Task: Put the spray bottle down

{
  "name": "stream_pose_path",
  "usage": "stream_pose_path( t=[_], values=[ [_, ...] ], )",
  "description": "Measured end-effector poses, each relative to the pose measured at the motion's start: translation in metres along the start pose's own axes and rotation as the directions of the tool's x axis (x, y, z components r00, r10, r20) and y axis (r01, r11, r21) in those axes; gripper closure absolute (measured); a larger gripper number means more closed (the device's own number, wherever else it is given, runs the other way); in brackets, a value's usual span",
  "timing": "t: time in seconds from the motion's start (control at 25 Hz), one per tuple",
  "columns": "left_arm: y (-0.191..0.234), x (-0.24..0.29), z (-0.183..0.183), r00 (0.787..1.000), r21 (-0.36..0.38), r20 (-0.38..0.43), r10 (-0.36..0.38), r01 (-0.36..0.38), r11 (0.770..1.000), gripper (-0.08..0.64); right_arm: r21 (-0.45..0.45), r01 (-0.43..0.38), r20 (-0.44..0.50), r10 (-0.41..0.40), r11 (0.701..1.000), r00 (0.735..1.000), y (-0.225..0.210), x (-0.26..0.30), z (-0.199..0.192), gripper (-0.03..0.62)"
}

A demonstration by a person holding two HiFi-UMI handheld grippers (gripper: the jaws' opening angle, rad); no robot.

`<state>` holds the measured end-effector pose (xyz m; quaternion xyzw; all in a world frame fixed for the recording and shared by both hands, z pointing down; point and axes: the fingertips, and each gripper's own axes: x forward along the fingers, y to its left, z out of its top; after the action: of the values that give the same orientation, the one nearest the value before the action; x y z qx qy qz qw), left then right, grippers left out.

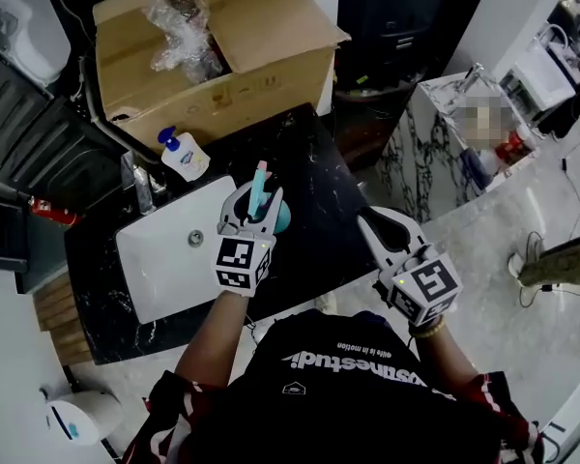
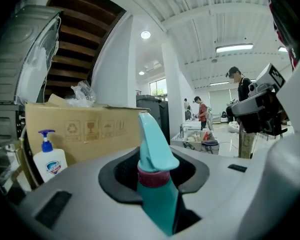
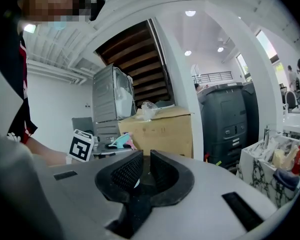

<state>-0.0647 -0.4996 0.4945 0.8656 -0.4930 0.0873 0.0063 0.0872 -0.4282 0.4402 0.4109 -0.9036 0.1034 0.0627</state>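
Note:
A teal spray bottle [image 1: 262, 193] with a pink collar and a pale trigger head stands upright between the jaws of my left gripper [image 1: 254, 208], which is shut on its neck. It hangs over the black counter [image 1: 304, 177], just right of the white sink [image 1: 159, 264]. In the left gripper view the bottle [image 2: 157, 189] fills the gap of the left gripper [image 2: 155, 170]. My right gripper [image 1: 381, 223] is off the counter's right edge, shut with nothing in it. Its pads nearly meet in the right gripper view [image 3: 142, 168], where the bottle [image 3: 118, 141] shows far left.
An open cardboard box [image 1: 234, 66] with crumpled plastic stands at the counter's back. A white soap pump bottle [image 1: 185, 156] and a faucet [image 1: 140, 188] stand behind the sink. A marble-patterned stand [image 1: 427, 143] holds clutter to the right. People stand far off.

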Motion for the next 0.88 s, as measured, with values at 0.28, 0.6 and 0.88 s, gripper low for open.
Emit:
stream_pose_path(
  t=[0.28, 0.6, 0.88],
  values=[
    [-0.006, 0.053, -0.014, 1.0, -0.012, 0.01, -0.016, 0.016, 1.0, 0.416, -0.005, 0.027, -0.06, -0.027, 1.0, 0.998, -0.018, 0.0, -0.018, 0.523],
    [-0.021, 0.064, -0.017, 0.999, 0.065, 0.038, -0.037, 0.034, 0.997, 0.411, 0.004, 0.049, -0.073, -0.048, 0.999, 0.996, -0.028, -0.006, -0.02, 0.524],
    [-0.018, 0.062, -0.014, 0.998, 0.03, 0.049, -0.029, 0.028, 0.999, 0.396, 0.008, 0.053, -0.058, -0.052, 0.999, 0.997, -0.028, -0.006, -0.017, 0.525]
  ],
)
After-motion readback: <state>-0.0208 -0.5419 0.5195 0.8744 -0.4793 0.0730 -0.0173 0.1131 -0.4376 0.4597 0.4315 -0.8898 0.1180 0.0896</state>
